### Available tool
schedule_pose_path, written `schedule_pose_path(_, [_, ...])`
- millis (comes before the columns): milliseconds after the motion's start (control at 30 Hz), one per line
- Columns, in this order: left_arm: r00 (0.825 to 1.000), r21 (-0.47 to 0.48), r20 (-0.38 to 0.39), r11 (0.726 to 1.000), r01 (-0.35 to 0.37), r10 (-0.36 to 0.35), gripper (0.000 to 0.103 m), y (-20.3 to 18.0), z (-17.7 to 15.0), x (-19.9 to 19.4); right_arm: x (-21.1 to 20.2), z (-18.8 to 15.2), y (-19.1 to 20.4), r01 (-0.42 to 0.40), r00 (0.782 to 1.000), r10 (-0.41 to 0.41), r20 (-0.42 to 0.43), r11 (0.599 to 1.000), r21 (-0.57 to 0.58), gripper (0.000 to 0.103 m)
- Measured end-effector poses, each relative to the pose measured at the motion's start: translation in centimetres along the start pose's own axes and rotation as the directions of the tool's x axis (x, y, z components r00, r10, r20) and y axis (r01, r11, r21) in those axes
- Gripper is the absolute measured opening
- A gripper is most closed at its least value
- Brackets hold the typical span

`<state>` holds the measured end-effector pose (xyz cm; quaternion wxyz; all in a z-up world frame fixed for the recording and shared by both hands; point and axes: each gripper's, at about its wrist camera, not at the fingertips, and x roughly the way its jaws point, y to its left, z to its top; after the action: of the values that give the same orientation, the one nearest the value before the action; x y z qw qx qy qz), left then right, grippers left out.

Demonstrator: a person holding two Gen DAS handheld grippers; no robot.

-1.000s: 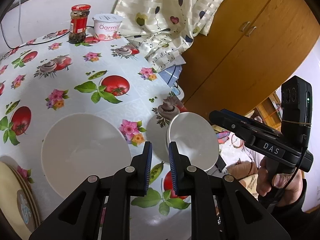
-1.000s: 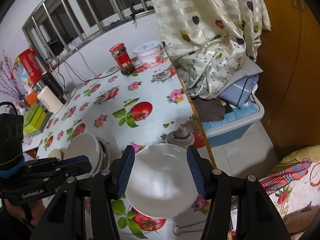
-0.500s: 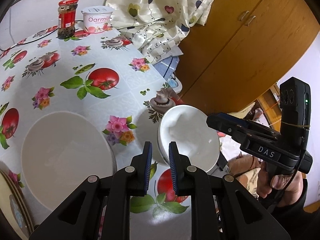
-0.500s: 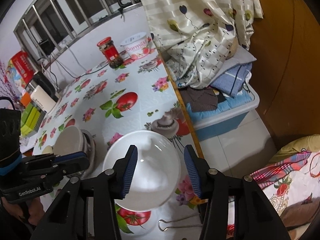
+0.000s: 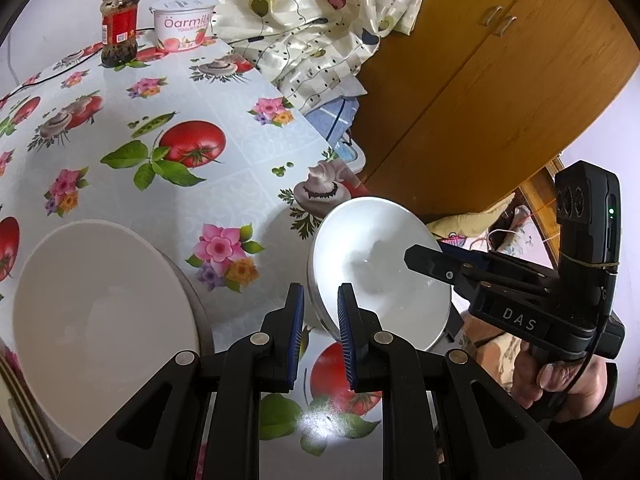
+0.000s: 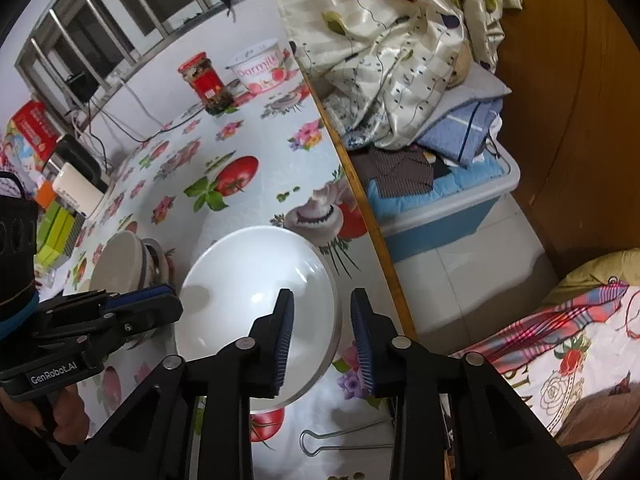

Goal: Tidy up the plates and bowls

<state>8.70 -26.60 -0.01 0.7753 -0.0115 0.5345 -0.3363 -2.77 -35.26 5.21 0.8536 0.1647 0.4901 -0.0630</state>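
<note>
A small white bowl [image 5: 372,240] [image 6: 248,280] stands near the table's right edge. My right gripper [image 6: 322,334] straddles its right rim, one finger inside and one outside. The jaws are closing, and a gap still shows on each side of the rim. In the left wrist view the right gripper [image 5: 416,256] reaches in over the bowl. My left gripper [image 5: 320,320] [image 6: 160,300] sits at the bowl's left rim, jaws a narrow gap apart and pressing nothing. A large white bowl [image 5: 100,320] [image 6: 120,260] sits to the left on other dishes.
The flowered tablecloth [image 5: 240,184] carries a red-lidded jar [image 5: 120,24] and a yogurt tub [image 5: 184,24] at the back. Stacked plates [image 5: 16,400] lie at the lower left. Past the table edge [image 6: 360,184] are a curtain, a blue bin [image 6: 448,216] and a wooden cupboard [image 5: 480,100].
Both grippers have come down and closer to the small bowl. The right jaws have narrowed around its right rim. The left jaws keep the same narrow gap.
</note>
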Motion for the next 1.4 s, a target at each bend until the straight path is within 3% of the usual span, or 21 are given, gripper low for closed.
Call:
schedule_pose_path(267, [0.999,-0.025,-0.026,0.999,0.023,-0.024,0.018,0.3,-0.2,1.0,0.7,-0.4,-0.3,-0.002,1.0,0.002,-0.021,1.0,0.01,0.017])
schedule_pose_path(833, [1.0,-0.027,-0.023,0.999,0.019,-0.02,0.017,0.3,-0.3,1.0,0.6,-0.8,-0.2,-0.001,1.0,0.002,-0.023,1.0,0.009,0.014])
schedule_pose_path(1400, [0.997,-0.05,0.079,0.998,0.026,-0.022,0.017,1.1,0.4,-3.1,-1.6,0.8,2.4,-0.003,1.0,0.004,0.02,0.999,-0.039,0.014])
